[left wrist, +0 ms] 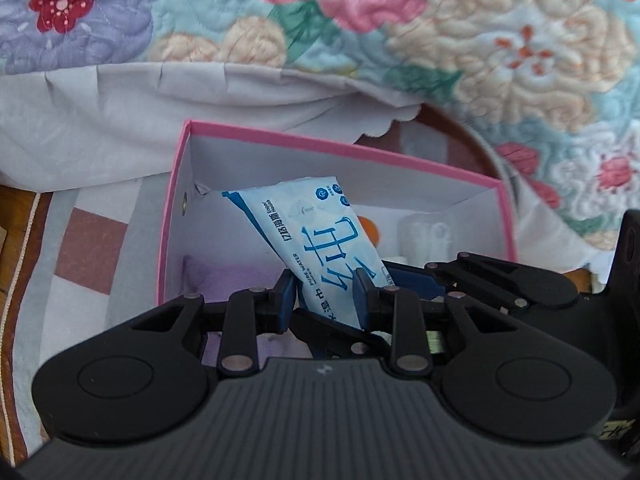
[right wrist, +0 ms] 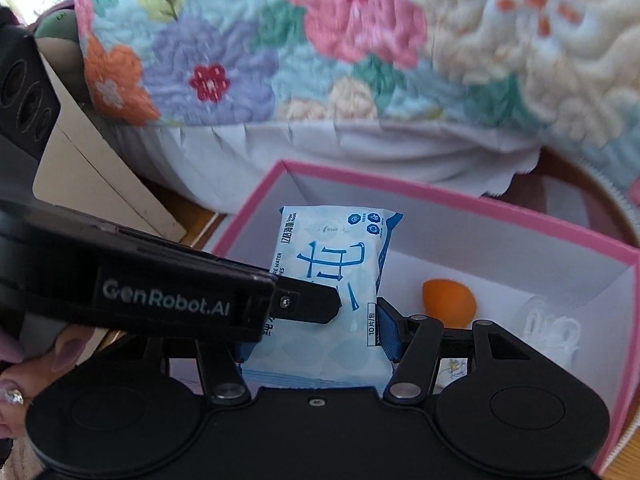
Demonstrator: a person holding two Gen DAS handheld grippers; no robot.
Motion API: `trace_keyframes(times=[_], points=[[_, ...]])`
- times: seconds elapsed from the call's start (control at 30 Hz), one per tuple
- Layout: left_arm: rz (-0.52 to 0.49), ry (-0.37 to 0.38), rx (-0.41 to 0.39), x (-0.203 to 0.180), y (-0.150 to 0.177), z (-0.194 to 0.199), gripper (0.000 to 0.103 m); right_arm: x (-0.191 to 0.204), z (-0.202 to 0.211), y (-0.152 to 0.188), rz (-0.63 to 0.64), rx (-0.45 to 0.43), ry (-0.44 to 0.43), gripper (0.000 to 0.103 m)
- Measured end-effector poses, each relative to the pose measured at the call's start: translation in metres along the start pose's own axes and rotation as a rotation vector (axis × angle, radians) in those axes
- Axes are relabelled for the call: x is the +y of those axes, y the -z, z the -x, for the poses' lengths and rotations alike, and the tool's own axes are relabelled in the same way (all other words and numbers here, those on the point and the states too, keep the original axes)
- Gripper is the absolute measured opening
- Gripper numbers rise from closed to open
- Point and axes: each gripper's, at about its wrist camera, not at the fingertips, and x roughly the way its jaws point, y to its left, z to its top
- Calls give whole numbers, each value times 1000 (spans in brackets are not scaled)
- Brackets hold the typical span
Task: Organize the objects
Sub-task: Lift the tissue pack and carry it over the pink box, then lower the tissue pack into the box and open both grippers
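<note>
Step in hand: lowering a wet-wipes pack [left wrist: 320,240] into the pink box [left wrist: 172,216], both grippers on it.

Left wrist view, left to right: pink box wall at centre left, white inside; a purple item [left wrist: 224,280] on the box floor, lower left; wipes pack at centre, tilted, its upper end leaning toward the far left corner of the box; left gripper [left wrist: 326,296] clamped on the pack's lower end, blue pads pressing both faces. To the right of the pack, an orange egg-shaped sponge [left wrist: 370,230] partly hidden behind it, then a clear plastic item [left wrist: 426,238] by the right wall. Floral quilt [left wrist: 400,20] across the top of the frame.

Right wrist view, left to right: a hand [right wrist: 24,364] at lower left on the other gripper's body, which crosses to the pack; right gripper [right wrist: 314,340] closed on the pack's wider sides, one blue pad [right wrist: 387,334] seen pressed on its right edge, the other hidden.

Judgement: pack is inside the box rim, not yet lying flat. Next move calls for settling it onto free floor between purple item and sponge, then parting both sets of jaws and lifting clear without dragging it.
</note>
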Motion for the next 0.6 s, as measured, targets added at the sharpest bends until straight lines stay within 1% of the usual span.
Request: trace_keyframes(times=[0.13, 0.27, 0.37, 0.4, 0.47, 0.53, 0.6], points=[[-8, -24, 9, 3, -1, -12, 28, -5, -12, 2, -25, 10, 4, 63], [-19, -44, 2, 8, -7, -25, 28, -13, -26, -2, -91, 19, 11, 63], [-48, -66, -5, 10, -10, -34, 24, -20, -38, -5, -133, 34, 9, 63], [-51, -70, 0, 11, -11, -36, 23, -21, -40, -5, -144, 41, 6, 65], [-60, -77, 0, 12, -11, -38, 22, -22, -42, -4, -175, 54, 10, 66], [-73, -87, -3, 12, -10, -39, 21, -20, -40, 0, -195, 54, 1, 71], [-86, -106, -11, 12, -10, -39, 21, -18, -37, 6, -204, 44, -18, 73]])
